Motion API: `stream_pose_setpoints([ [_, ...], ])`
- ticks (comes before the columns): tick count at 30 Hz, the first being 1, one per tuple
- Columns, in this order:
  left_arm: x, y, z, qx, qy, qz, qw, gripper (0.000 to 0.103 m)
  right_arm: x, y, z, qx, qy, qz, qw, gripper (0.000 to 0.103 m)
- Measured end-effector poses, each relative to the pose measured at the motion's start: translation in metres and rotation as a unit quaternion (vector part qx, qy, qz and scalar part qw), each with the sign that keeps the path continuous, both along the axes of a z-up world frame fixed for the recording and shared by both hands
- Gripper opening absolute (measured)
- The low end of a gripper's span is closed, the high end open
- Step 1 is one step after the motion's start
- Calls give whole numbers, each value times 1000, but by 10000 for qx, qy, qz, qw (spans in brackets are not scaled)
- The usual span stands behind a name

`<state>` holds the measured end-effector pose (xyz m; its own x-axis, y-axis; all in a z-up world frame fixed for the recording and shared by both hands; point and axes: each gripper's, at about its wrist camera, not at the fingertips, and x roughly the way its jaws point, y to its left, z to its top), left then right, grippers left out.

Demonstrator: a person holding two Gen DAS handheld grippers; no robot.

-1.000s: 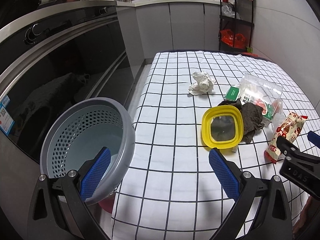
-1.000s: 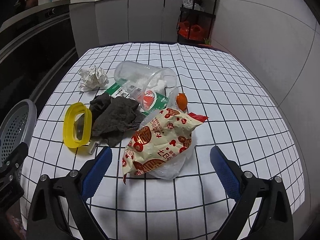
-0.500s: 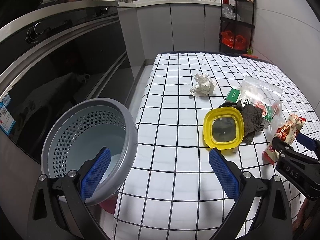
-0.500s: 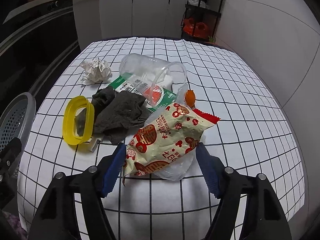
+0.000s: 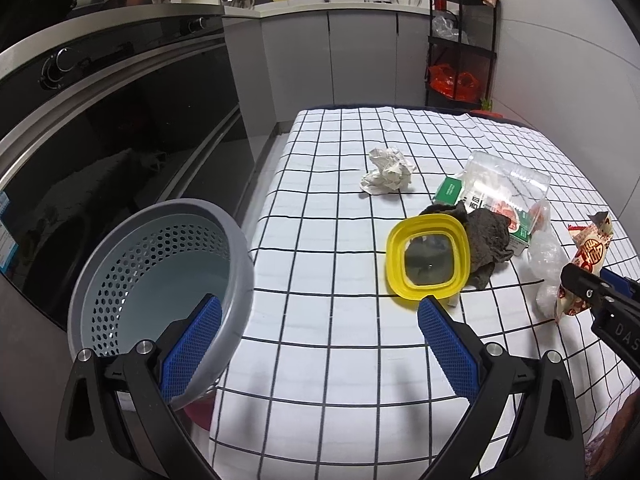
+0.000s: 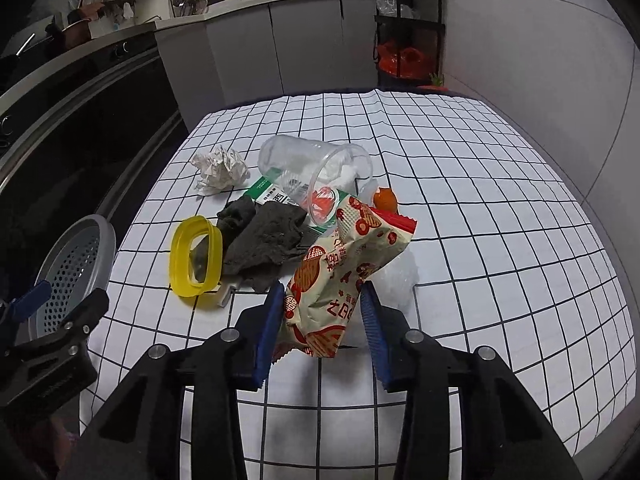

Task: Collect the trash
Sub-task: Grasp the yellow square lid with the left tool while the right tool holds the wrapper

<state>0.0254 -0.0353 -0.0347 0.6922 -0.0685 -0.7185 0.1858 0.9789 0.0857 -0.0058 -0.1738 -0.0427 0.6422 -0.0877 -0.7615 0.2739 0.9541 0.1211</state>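
Observation:
My right gripper (image 6: 322, 330) is shut on the red and cream snack bag (image 6: 344, 264), its blue pads pinching the bag's near end and holding it tilted just above the checked tablecloth (image 6: 480, 184). The bag also shows at the right edge of the left wrist view (image 5: 588, 264). My left gripper (image 5: 320, 340) is open and empty, straddling the table's left edge beside the grey perforated bin (image 5: 160, 264). On the table lie a crumpled paper ball (image 6: 220, 168), a clear cup (image 6: 316, 168), a green carton (image 6: 272, 196), a dark rag (image 6: 268, 240) and a yellow lid (image 6: 196, 256).
A small orange piece (image 6: 386, 199) and a clear plastic bag (image 6: 396, 276) lie by the snack bag. A dark oven front (image 5: 120, 128) runs along the left. A black shelf rack (image 5: 460, 40) stands beyond the table. A red object (image 5: 200, 412) sits under the bin.
My right gripper closed from wide open onto the snack bag and raised its near end off the cloth. My left gripper stayed open and drew back slightly.

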Motion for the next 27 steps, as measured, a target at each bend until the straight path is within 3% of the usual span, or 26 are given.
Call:
stream_pose_setpoints([
  [17,25,-41,-23,-386,312,-385,9980,97,-13,-10,20,186,-301,123,9993,38],
  [27,53,-51,-45,-831,839,-437,9920,97,-13,-12,19,265,-284,217,9990,38],
])
